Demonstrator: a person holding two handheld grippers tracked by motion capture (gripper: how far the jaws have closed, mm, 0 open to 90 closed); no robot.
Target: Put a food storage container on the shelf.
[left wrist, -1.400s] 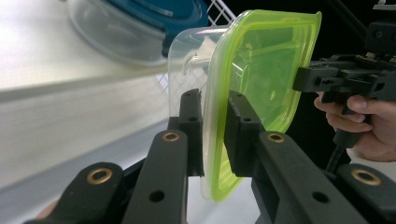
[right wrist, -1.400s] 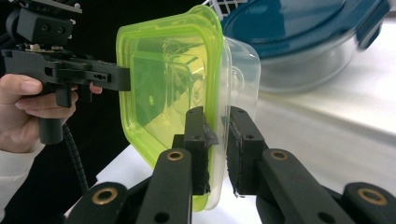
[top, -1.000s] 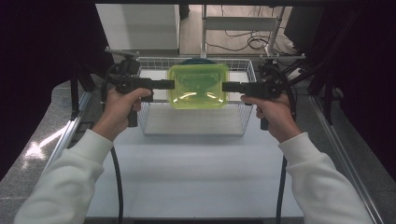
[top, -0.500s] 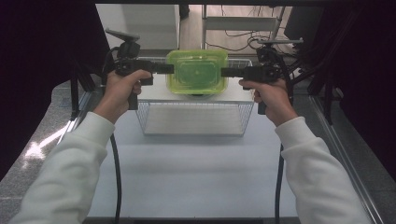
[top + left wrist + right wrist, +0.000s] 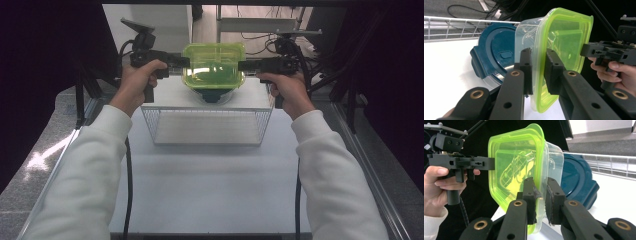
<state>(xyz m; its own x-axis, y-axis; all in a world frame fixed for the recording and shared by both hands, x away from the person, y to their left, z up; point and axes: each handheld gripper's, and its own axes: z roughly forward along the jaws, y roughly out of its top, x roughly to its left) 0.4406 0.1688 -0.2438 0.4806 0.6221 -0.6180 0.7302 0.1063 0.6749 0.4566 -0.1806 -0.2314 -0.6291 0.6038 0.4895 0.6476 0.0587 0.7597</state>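
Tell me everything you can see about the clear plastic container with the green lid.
The container is a rounded-rectangular tub of clear plastic, closed with a translucent yellow-green lid whose rim overhangs the tub. It looks empty. It is held up off the table, beyond the wire basket and above a dark blue lidded container. The left gripper and the right gripper pinch its rim at opposite ends, jaws closed on lid edge and tub lip. Nothing else touches it.
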